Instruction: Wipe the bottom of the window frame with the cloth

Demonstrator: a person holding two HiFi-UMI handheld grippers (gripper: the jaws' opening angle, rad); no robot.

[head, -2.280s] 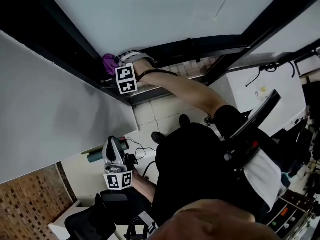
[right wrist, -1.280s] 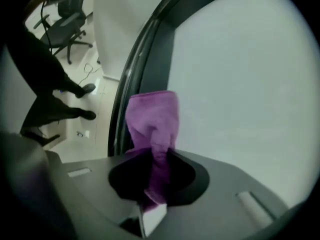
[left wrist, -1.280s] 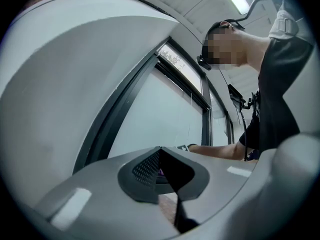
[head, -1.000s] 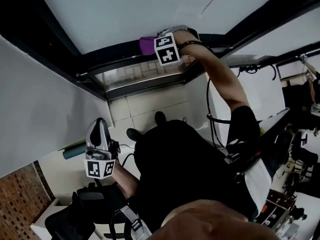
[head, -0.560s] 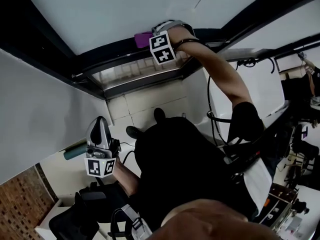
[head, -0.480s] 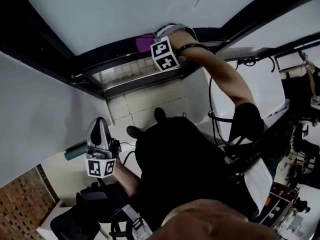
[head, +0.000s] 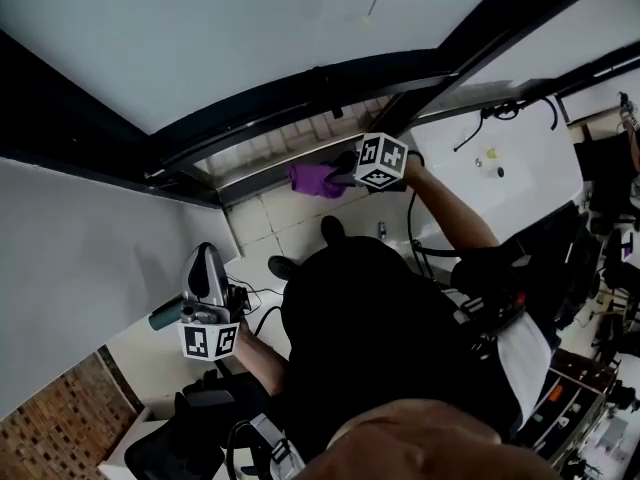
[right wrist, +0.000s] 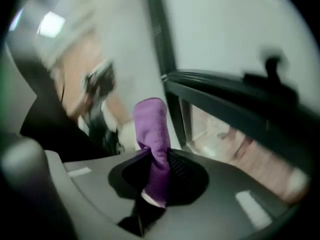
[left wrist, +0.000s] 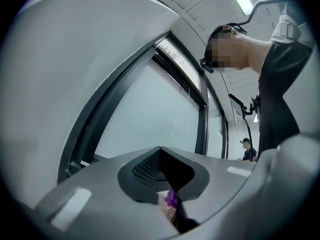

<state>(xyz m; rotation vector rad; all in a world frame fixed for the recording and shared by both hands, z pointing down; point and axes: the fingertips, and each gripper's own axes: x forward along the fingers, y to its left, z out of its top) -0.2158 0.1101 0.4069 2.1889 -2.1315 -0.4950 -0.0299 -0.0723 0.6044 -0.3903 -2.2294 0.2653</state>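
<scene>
My right gripper (head: pixel 341 176) is shut on a purple cloth (head: pixel 316 180), held in the air below the dark bottom rail of the window frame (head: pixel 300 96) and apart from it. In the right gripper view the cloth (right wrist: pixel 153 134) stands up out of the shut jaws (right wrist: pixel 154 186), with the frame's dark bars (right wrist: pixel 225 98) behind it, blurred. My left gripper (head: pixel 204 258) hangs low at the left, shut with nothing in it. In the left gripper view the jaws (left wrist: pixel 167 184) point at the window frame (left wrist: pixel 100 129), and a scrap of the cloth (left wrist: pixel 172 199) shows past them.
A grey wall panel (head: pixel 80 268) fills the left. Pale floor tiles (head: pixel 270 223) lie below the frame. A white desk with cables (head: pixel 500 158) stands at the right, and a dark chair (head: pixel 190 433) at the bottom left. The person's dark-clothed body (head: pixel 390 358) fills the middle.
My right gripper has come off the window frame's rail and dropped down and to the right with the cloth still in it. The left gripper has hardly moved.
</scene>
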